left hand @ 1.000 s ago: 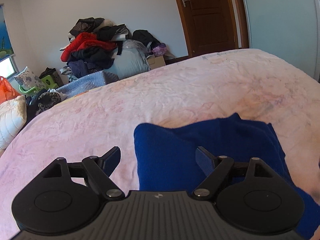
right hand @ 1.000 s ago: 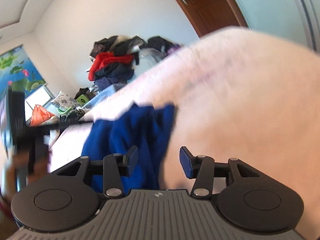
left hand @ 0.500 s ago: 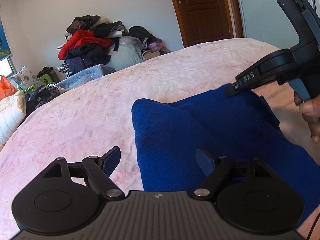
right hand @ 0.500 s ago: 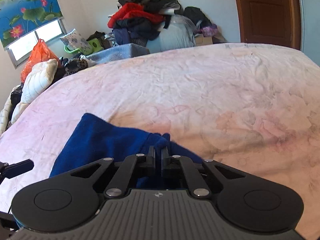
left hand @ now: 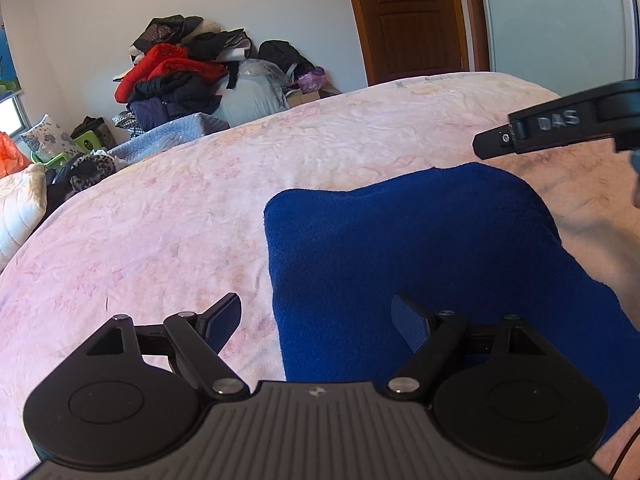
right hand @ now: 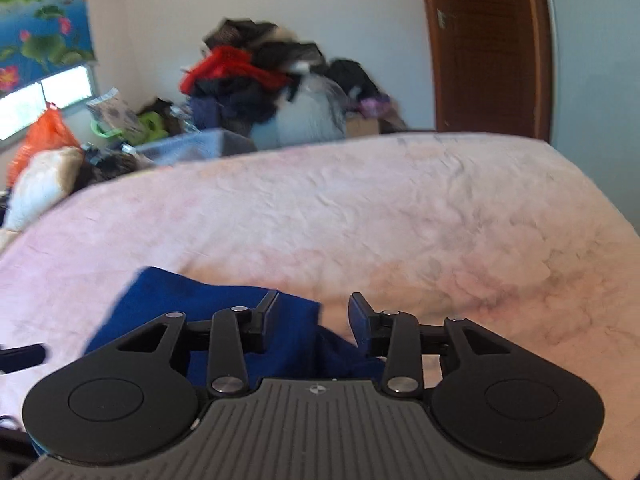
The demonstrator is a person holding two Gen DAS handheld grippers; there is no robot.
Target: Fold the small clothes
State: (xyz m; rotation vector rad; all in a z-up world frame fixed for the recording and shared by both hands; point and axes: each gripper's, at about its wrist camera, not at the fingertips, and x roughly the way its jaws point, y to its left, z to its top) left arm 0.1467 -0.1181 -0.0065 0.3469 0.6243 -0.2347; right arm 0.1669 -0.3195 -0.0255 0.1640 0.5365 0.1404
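Right now the blue cloth [left hand: 420,248] lies flat on the bed [left hand: 160,220], spread over the pink sheet so that its edges can be reached from either side. It looks doubled over already, with a rounded fold at its far left corner, though the thickness is hard to judge from these angles.

The left tongs [left hand: 316,320] stand wide apart and hold nothing. Their left finger hangs over bare sheet and their right finger over the cloth, so the cloth's left edge runs up between them. That placement suits a grab at that edge, or a press to pin it while the other side is worked.

The right tongs [right hand: 314,322] are also parted, less widely, and hold nothing. The cloth's far right corner sits just under and between their fingers, with open sheet ahead of them and to their right. This view is smeared by motion, so whether a finger touches the cloth I cannot tell. In the left view the right tool shows as a black arm [left hand: 560,124] above the cloth's far right corner, apart from it.

Beyond both tongs, well clear of the work, a heap of clothes [left hand: 180,76] sits against the wall beside a brown door [left hand: 408,20]. My guess is that one fold has just been laid and the next needs both tongs to take an edge and carry it across evenly, without dragging the lower layer.
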